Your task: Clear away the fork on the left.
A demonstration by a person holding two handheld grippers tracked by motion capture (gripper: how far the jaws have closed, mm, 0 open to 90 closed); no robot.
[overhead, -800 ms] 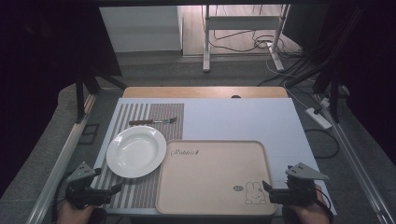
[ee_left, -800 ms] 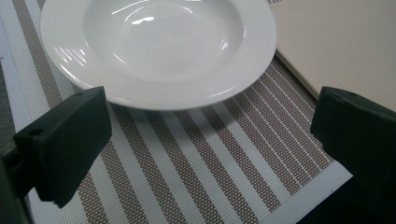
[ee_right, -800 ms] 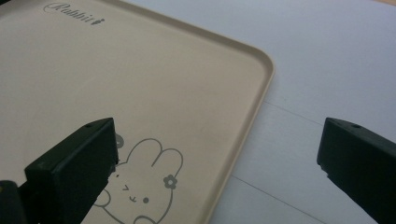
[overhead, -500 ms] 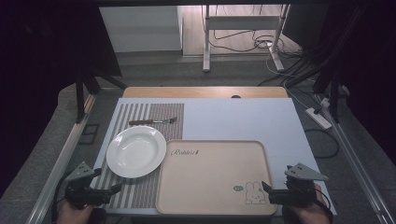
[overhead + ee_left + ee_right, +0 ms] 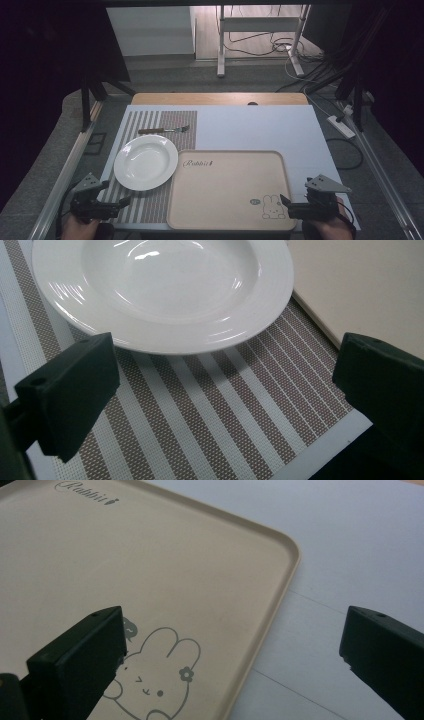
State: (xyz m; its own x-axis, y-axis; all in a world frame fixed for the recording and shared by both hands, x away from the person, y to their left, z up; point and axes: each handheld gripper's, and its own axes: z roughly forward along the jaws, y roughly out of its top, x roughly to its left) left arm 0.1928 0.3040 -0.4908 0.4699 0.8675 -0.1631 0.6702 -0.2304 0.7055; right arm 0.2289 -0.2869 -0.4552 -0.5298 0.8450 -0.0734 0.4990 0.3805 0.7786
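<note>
A white deep plate (image 5: 145,161) (image 5: 165,287) rests on a striped placemat (image 5: 150,207) (image 5: 200,410) at the left of the table. Right of it lies a beige tray (image 5: 227,192) (image 5: 150,565) with a rabbit drawing. A fork (image 5: 164,130) with a brown handle lies on the placemat behind the plate. My left gripper (image 5: 124,201) (image 5: 225,390) hovers at the near left corner, open, jaws wide apart and nothing between them, the plate's near rim just ahead. My right gripper (image 5: 283,201) (image 5: 232,660) is at the near right, open and holding nothing, over the tray's right edge.
A pale blue sheet (image 5: 260,127) covers the tabletop, with a wooden strip (image 5: 220,98) along the far edge. A metal frame rail (image 5: 65,170) runs along the left. Cables and a power strip (image 5: 340,125) lie on the floor to the right.
</note>
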